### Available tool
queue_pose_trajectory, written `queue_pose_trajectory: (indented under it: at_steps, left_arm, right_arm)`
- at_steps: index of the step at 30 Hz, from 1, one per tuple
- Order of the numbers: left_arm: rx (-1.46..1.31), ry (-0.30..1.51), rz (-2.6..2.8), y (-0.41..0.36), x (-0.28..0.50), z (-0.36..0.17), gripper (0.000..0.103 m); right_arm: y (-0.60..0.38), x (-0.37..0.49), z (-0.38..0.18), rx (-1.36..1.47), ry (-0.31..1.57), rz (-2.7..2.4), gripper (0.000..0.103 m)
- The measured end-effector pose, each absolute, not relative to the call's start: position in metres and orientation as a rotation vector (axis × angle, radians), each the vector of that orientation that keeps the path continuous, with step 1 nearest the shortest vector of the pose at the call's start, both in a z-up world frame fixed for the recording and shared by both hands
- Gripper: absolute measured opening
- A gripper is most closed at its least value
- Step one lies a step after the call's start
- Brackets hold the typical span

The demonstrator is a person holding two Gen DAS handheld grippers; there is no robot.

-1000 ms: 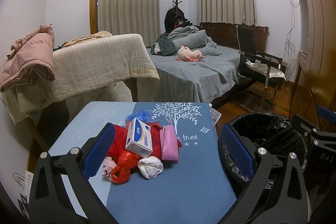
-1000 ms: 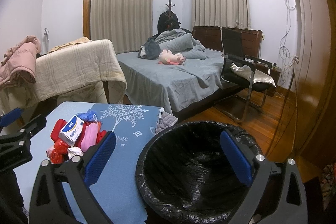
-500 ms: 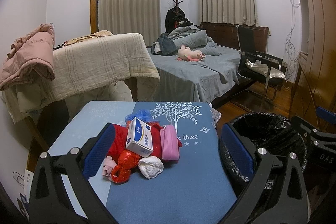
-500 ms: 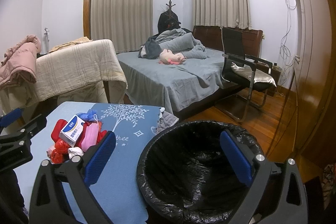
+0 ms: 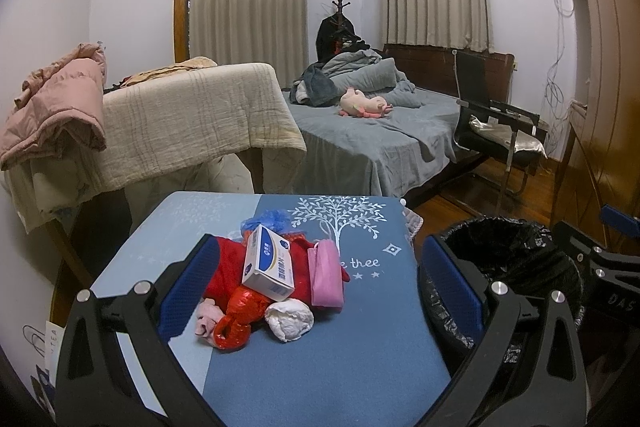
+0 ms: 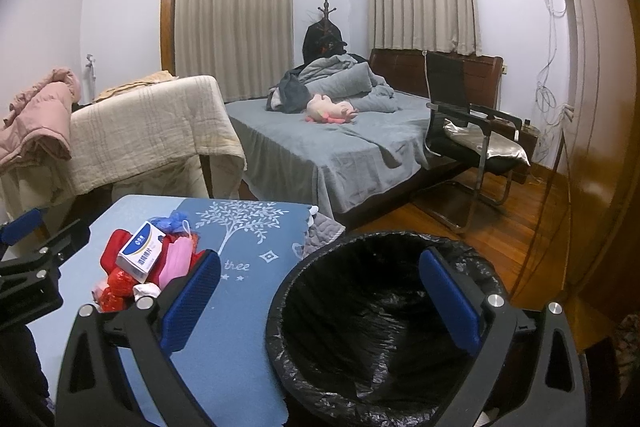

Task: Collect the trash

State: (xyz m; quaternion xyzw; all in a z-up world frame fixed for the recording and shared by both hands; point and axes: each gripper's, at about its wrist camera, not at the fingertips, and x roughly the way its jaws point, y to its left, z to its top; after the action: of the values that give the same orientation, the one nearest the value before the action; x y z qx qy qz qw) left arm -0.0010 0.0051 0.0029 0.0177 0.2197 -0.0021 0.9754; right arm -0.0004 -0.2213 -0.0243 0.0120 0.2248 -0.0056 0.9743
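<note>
A pile of trash lies on the blue table [image 5: 360, 355]: a white and blue box [image 5: 267, 267] on a red bag [image 5: 230, 259], a pink packet [image 5: 327, 274], a crumpled white tissue [image 5: 290, 319], a red wrapper [image 5: 236, 319] and a blue bag [image 5: 272, 219]. My left gripper [image 5: 318, 283] is open and empty, above the table just before the pile. A bin with a black liner [image 6: 372, 327] stands right of the table. My right gripper [image 6: 320, 299] is open and empty above the bin's near rim. The pile also shows in the right wrist view [image 6: 140, 259].
A bed with grey covers [image 5: 360, 139] and a pink plush toy [image 5: 362, 103] stands behind. A beige blanket [image 5: 192, 123] and a pink jacket [image 5: 52, 107] hang at left. A black chair [image 5: 496, 131] stands on the wood floor [image 6: 520, 219] at right.
</note>
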Motion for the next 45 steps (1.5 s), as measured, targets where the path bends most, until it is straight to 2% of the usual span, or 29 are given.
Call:
queue_pose_trajectory:
  at_steps: [13, 20, 28, 31, 40, 43, 45]
  left_arm:
    - [0.020, 0.446, 0.011, 0.021, 0.005, -0.004, 0.098]
    - [0.034, 0.405, 0.094, 0.058, 0.019, -0.018, 0.098]
    - [0.008, 0.450, 0.198, 0.112, 0.045, -0.041, 0.098]
    - [-0.001, 0.460, 0.223, 0.124, 0.050, -0.048, 0.098]
    - [0.007, 0.490, 0.230, 0.138, 0.056, -0.069, 0.098]
    - [-0.003, 0.494, 0.227, 0.142, 0.059, -0.073, 0.098]
    - [-0.011, 0.503, 0.220, 0.144, 0.061, -0.075, 0.096]
  right_arm:
    - [-0.199, 0.011, -0.028, 0.014, 0.458, 0.031, 0.097]
    - [-0.172, 0.037, -0.038, 0.003, 0.450, 0.079, 0.097]
    - [-0.126, 0.082, -0.072, 0.021, 0.507, 0.160, 0.089]
    - [-0.109, 0.095, -0.089, 0.021, 0.552, 0.203, 0.083]
    - [-0.063, 0.126, -0.134, -0.018, 0.664, 0.295, 0.054]
    - [-0.053, 0.133, -0.144, -0.033, 0.697, 0.334, 0.044]
    - [-0.049, 0.136, -0.150, -0.031, 0.721, 0.369, 0.031]
